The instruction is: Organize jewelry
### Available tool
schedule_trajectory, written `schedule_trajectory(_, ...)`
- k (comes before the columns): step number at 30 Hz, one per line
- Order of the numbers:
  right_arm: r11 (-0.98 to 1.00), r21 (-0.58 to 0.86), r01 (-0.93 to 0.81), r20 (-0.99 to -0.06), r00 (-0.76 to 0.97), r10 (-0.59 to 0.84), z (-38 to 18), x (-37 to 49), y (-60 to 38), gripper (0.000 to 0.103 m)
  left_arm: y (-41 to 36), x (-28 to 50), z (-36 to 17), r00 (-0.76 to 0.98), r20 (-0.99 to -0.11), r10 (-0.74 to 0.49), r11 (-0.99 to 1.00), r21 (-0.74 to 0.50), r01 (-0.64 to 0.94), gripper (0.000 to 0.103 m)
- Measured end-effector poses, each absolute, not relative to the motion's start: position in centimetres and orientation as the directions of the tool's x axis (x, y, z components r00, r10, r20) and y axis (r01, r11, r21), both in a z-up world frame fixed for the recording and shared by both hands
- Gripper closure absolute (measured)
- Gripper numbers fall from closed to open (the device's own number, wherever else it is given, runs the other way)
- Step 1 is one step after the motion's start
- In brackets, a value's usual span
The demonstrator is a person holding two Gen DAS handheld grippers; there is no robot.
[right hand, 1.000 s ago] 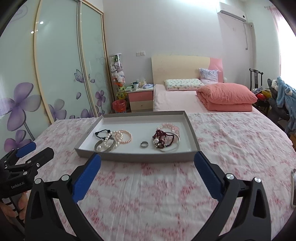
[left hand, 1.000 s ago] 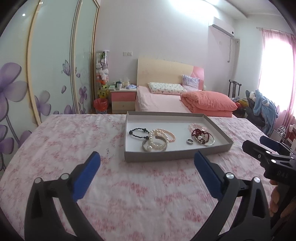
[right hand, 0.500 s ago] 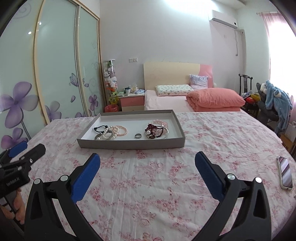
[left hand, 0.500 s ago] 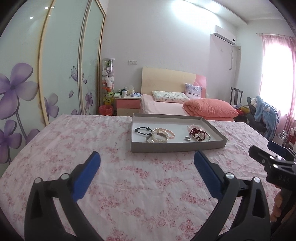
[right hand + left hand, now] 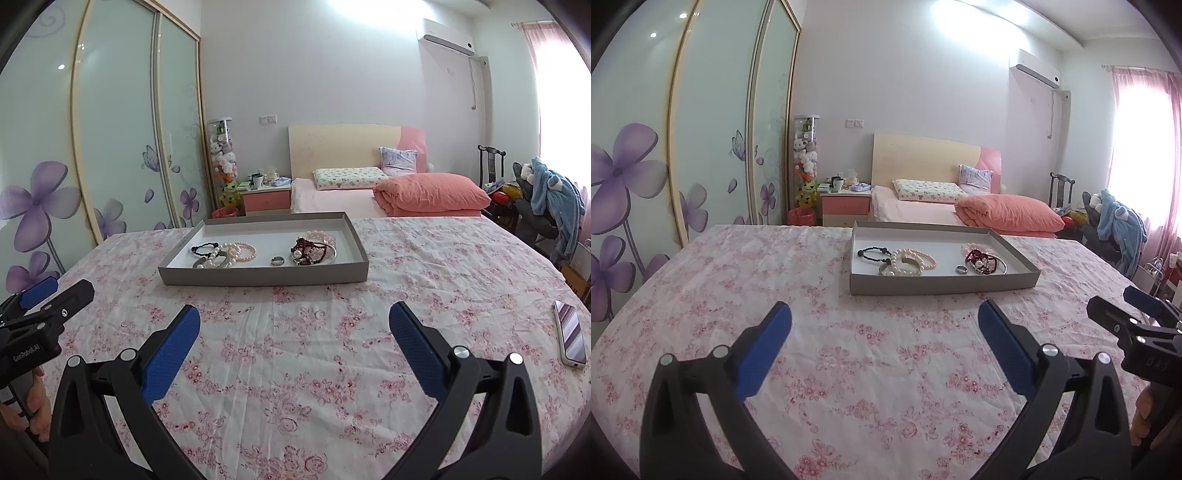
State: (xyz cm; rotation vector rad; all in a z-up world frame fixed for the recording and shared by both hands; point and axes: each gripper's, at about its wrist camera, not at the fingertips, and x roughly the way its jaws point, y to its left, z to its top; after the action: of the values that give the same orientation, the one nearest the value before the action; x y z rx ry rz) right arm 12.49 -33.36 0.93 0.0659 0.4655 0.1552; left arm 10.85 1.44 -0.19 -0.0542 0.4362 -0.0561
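Observation:
A shallow grey tray [image 5: 942, 286] [image 5: 258, 277] sits on the pink floral cloth. It holds a black bead bracelet [image 5: 873, 254] [image 5: 203, 249], pearl bracelets [image 5: 908, 262] [image 5: 236, 253], a silver ring [image 5: 961, 270] [image 5: 277, 261] and a dark red bead cluster [image 5: 982, 258] [image 5: 310, 251]. My left gripper [image 5: 884, 325] is open and empty, well short of the tray. My right gripper [image 5: 295, 325] is open and empty, also short of the tray. Each gripper shows at the edge of the other's view.
A phone [image 5: 570, 332] lies on the cloth at the right. Beyond the table stand a bed with a pink duvet [image 5: 1012, 218], a pink nightstand [image 5: 844, 208] and glass wardrobe doors [image 5: 713, 129] on the left.
Both grippers have pulled back from the tray and risen a little; the tray looks smaller and farther. The jaws stay open. The phone has come into the right view.

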Motion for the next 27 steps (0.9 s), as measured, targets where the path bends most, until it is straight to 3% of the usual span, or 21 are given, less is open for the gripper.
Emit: schedule_trajectory(27,0.985,0.113,-0.128,-0.428,0.889,0.165,1.24,12.37,-33.88,0.002,1.31,10.38,-0.03,0.908,-0.412,-0.078,0.996,-0.072,0.053,0.004)
